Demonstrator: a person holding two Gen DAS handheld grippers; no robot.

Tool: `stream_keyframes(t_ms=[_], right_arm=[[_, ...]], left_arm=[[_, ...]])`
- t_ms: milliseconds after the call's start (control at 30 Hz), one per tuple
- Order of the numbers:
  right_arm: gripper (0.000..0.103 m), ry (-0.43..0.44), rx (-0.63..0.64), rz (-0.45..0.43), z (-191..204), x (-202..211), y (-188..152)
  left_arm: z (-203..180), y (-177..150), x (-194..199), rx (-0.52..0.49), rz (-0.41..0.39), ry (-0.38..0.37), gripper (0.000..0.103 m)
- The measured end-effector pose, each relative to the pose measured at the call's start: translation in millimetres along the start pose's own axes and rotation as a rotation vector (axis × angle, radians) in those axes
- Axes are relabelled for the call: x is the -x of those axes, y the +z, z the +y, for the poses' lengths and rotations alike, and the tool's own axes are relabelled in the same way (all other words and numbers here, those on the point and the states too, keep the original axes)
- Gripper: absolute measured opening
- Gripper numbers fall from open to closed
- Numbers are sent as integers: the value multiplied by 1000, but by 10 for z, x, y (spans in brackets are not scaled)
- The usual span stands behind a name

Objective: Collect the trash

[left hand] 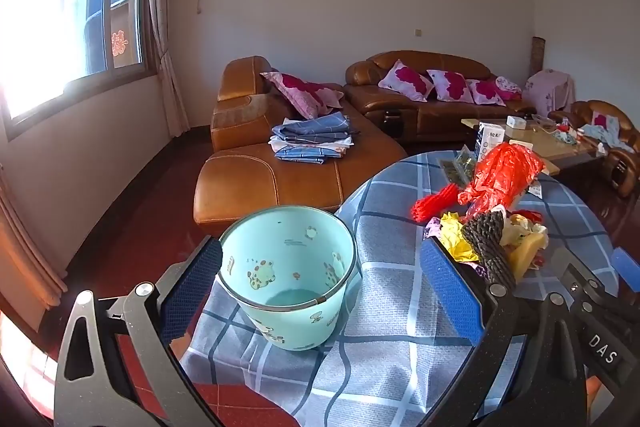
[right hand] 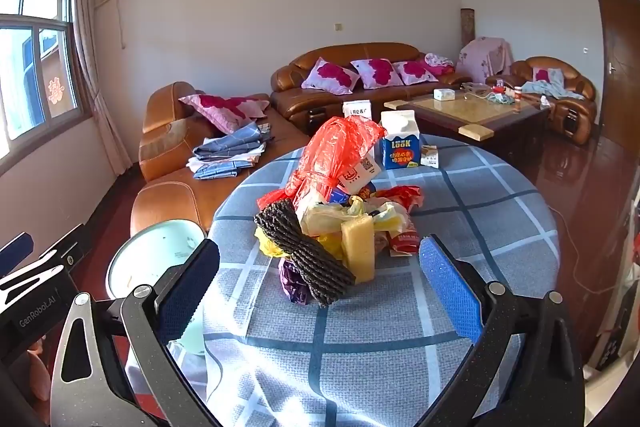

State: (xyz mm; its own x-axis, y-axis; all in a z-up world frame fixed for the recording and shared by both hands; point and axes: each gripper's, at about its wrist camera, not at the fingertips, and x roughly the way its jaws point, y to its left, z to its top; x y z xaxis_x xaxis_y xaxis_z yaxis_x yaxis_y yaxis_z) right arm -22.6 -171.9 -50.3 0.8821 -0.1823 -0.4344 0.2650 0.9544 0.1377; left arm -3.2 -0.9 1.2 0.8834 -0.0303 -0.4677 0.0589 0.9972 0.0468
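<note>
A mint-green bin with cartoon prints stands at the left edge of the round table, empty inside. My left gripper is open, its blue pads either side of the bin without touching it. A trash pile lies mid-table: a black foam net, a yellow sponge block, a red plastic bag, a purple wrapper and yellow wrappers. My right gripper is open just in front of the pile, nothing between its pads. The bin's rim shows at left.
A blue milk carton and a small box stand behind the pile. Brown leather sofas with pink pillows and folded blue cloth line the back. A coffee table sits at right. Floor lies beyond the table's edge.
</note>
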Motion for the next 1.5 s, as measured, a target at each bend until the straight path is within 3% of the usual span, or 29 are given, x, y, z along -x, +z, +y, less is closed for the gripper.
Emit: stream_keyframes(t_ms=[1500], right_arm=[[98, 2, 11, 3, 26, 14, 24]], left_arm=[[-1, -6, 19, 2, -2, -15, 97]])
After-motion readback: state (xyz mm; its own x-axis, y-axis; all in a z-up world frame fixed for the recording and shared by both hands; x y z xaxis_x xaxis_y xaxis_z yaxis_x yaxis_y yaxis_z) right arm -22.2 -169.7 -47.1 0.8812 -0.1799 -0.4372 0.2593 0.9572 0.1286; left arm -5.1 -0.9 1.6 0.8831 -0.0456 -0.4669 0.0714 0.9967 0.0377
